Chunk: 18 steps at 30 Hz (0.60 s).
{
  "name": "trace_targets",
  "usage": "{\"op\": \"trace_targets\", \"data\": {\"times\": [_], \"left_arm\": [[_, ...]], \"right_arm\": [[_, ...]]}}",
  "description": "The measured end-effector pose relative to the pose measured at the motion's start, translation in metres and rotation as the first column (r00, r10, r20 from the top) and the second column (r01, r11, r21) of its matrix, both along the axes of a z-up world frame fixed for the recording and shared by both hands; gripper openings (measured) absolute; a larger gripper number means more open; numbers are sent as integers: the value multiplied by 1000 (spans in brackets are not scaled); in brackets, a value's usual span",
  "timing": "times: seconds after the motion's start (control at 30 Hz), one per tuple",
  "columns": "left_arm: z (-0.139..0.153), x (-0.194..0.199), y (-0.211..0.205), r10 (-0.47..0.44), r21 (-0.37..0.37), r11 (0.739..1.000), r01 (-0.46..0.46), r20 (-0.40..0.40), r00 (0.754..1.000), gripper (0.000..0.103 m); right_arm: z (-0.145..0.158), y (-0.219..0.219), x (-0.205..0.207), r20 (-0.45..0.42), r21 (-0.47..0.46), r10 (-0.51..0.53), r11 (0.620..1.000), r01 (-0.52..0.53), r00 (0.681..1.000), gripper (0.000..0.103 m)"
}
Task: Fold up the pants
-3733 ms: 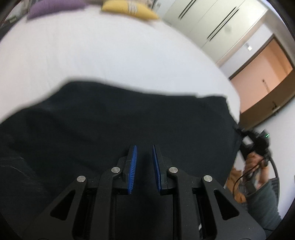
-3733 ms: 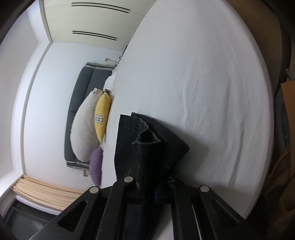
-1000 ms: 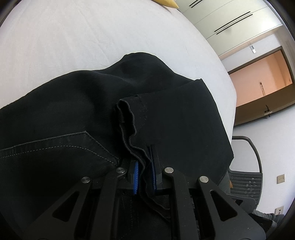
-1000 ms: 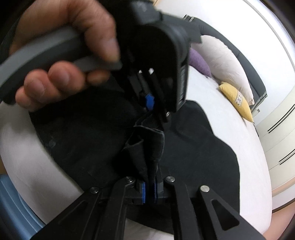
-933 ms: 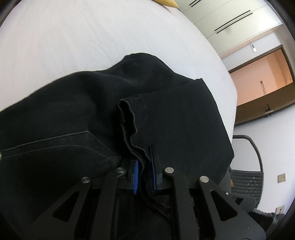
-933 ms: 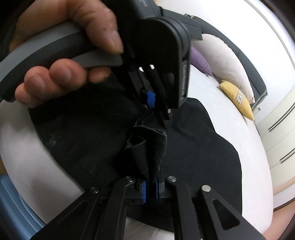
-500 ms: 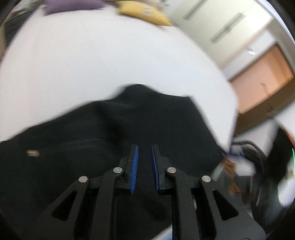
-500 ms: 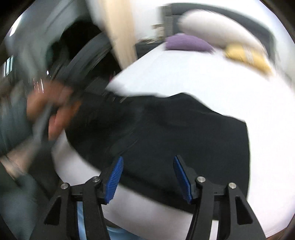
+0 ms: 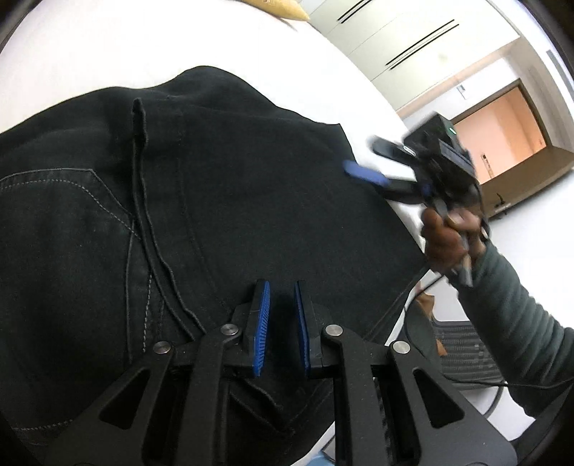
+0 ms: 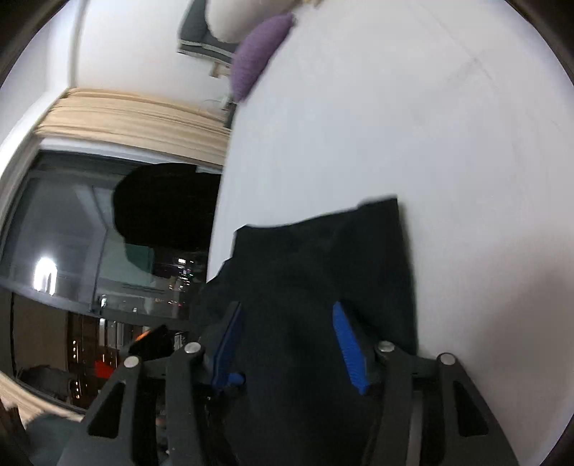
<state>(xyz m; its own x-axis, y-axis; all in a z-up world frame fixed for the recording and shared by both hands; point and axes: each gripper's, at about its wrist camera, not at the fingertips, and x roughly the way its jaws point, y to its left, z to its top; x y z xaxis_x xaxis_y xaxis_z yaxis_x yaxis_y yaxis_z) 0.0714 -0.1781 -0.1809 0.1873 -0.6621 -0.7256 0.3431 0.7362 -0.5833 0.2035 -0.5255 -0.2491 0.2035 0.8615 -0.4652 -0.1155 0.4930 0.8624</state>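
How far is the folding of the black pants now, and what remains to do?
Done: the black pants lie doubled on the white bed, hem edge over the pocket side. In hand: nothing; the left claw and right claw are open above the cloth. Left: probably another fold and smoothing.

One pair of black pants is seen on one white bed. Two hand-held grippers are counted — the left hand-held gripper and the right hand-held gripper. One purple pillow is seen at 12 o'clock — one yellow pillow likewise.
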Motion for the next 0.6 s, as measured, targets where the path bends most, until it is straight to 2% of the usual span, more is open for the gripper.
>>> {"op": "trace_targets", "data": {"times": [0.07,0.17,0.23,0.3,0.37,0.4,0.47,0.5,0.53,0.57,0.6], "left_arm": [[-1,-4,-2,12,0,1000,-12,14,1000,14],[3,-15,1,57,-2,998,-57,19,998,14],[13,-28,10,88,2,996,-88,37,995,14],[27,-46,27,144,8,989,-145,69,987,14],[38,-57,62,211,-18,977,-211,87,974,15],[45,-77,79,259,-39,966,-256,95,961,19],[51,-103,113,377,-69,926,-372,99,921,55],[51,-117,128,435,-86,900,-428,95,896,92],[52,-131,144,504,-116,862,-494,86,859,100],[52,-143,160,566,-155,819,-552,69,821,100],[50,-154,175,600,-187,790,-584,34,800,100]], "right_arm": [[3,1,-29,-3,-11,23,1000,-23,1000,62],[11,4,-72,9,-74,89,993,-88,996,62],[24,1,-99,27,-94,88,992,-85,996,62],[39,-8,-119,60,-52,37,998,-34,998,66],[54,-10,-130,110,-3,-21,1000,21,994,74],[60,-6,-132,131,38,-45,998,40,990,74],[66,12,-126,154,88,-65,995,52,986,74],[65,25,-121,157,103,-66,993,50,985,74],[65,39,-114,158,118,-63,992,45,985,74],[62,55,-107,157,126,-62,991,42,986,74],[61,67,-101,150,136,-60,990,40,987,74]]}}
